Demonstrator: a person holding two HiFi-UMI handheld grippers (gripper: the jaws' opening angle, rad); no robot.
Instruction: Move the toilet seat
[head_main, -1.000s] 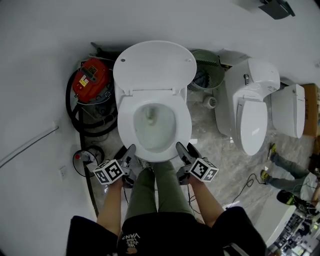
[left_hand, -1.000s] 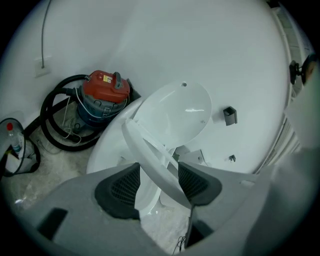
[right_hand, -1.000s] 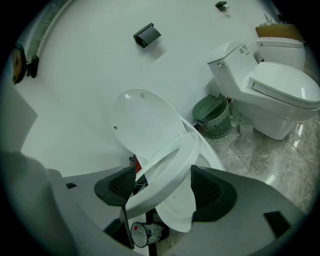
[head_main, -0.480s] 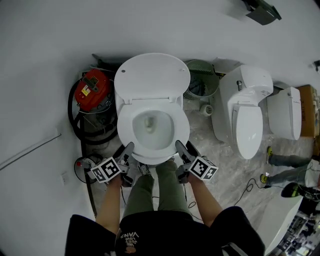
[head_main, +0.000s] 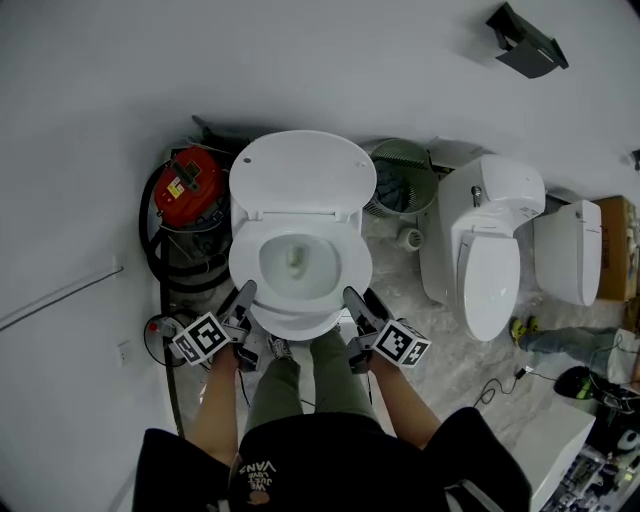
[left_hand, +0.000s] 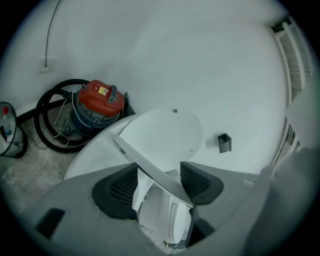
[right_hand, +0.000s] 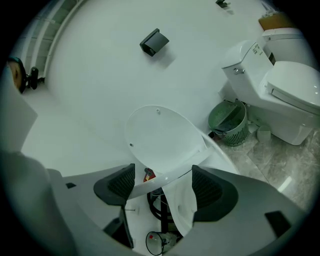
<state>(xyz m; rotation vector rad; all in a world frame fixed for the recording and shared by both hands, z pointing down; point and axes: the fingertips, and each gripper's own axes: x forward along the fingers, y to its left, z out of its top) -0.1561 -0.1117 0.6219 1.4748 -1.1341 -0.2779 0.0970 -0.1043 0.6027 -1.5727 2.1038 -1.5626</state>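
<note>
Toilets, head view: one central, lid (head_main: 303, 172) upright. A second toilet (head_main: 490, 250) stands at 3 o'clock, with one more white fixture (head_main: 570, 250) beyond it. One toilet seat (head_main: 300, 318), over the central bowl, front edge tilted up. One red vacuum (head_main: 186, 187) at 10 o'clock; one green wastebasket (head_main: 403, 180) at 1 o'clock. Grippers, two: left gripper (head_main: 243, 300) and right gripper (head_main: 355, 303), at 7 and 5 o'clock of the seat. Each has wide jaws with the seat's thin edge running slantwise between them. Left jaws have just been widening. Since a second ago, the toilet sits lower in the picture.
</note>
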